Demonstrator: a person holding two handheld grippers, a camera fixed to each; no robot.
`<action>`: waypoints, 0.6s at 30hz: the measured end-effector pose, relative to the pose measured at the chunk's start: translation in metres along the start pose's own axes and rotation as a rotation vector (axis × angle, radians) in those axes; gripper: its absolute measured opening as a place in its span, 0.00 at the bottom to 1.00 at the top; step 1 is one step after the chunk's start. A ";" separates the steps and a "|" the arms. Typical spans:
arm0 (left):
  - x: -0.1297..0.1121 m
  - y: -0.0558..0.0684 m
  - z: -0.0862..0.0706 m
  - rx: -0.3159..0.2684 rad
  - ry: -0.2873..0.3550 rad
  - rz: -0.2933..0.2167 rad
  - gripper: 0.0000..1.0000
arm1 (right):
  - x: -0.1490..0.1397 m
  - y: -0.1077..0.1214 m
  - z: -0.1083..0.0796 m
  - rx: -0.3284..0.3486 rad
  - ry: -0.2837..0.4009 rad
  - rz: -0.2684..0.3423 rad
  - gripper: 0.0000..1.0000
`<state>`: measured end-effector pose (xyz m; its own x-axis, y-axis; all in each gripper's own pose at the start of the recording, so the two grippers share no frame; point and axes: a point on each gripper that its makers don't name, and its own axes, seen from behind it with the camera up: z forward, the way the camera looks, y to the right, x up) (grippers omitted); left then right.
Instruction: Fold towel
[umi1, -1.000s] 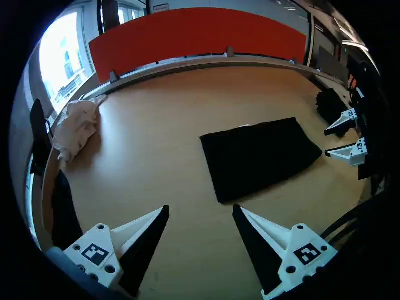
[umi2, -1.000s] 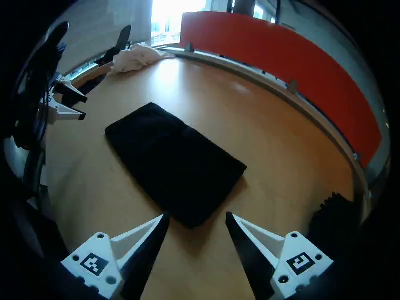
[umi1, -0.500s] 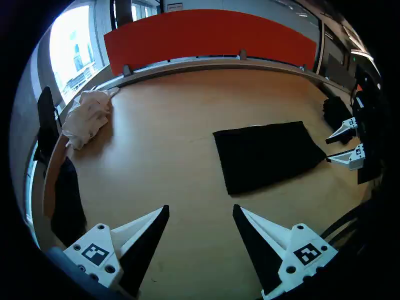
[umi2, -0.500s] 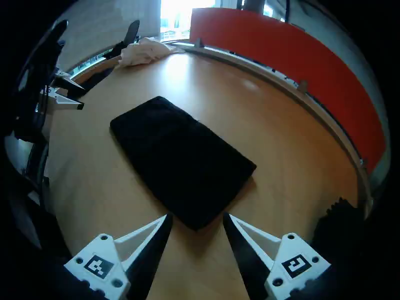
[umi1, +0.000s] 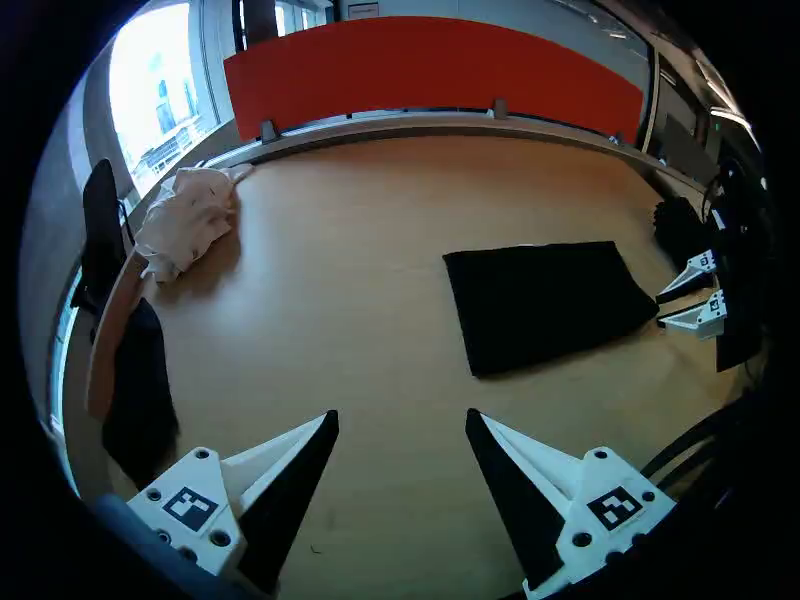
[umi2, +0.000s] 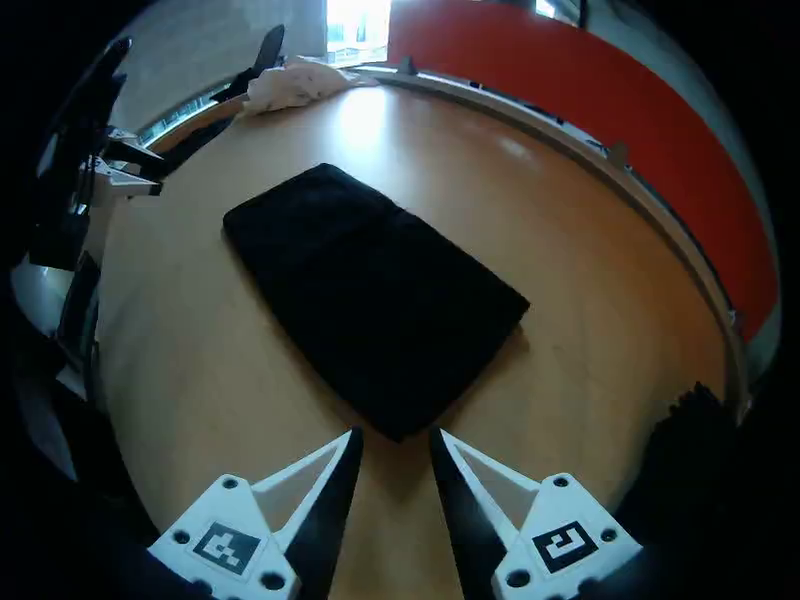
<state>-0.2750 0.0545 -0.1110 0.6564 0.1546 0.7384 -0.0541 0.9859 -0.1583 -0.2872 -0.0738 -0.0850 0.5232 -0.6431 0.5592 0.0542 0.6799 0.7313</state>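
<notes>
Black-padded fingers of my right gripper (umi2: 394, 440) stand a narrow gap apart, pinching nothing. The near corner of the black towel (umi2: 370, 300) lies just ahead of the tips. My left gripper (umi1: 400, 425) is spread wide and empty over the bare wooden table (umi1: 330, 300), well apart from the towel. The towel lies flat, a folded rectangle. A pale cloth heap (umi1: 185, 220) sits near the far edge, with a red partition (umi1: 430, 65) beyond.
</notes>
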 end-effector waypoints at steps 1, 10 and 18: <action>0.000 0.000 0.000 0.000 0.000 0.001 0.94 | 0.000 0.000 0.000 0.002 -0.002 0.001 0.42; 0.001 0.000 0.001 -0.001 0.000 0.009 0.94 | -0.002 0.000 0.003 0.014 -0.011 0.007 0.27; 0.000 -0.001 0.002 0.000 -0.003 0.014 0.94 | -0.001 -0.002 0.004 0.023 -0.009 -0.002 0.08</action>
<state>-0.2765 0.0536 -0.1100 0.6535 0.1681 0.7381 -0.0631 0.9837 -0.1682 -0.2914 -0.0758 -0.0854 0.5152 -0.6479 0.5611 0.0356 0.6702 0.7413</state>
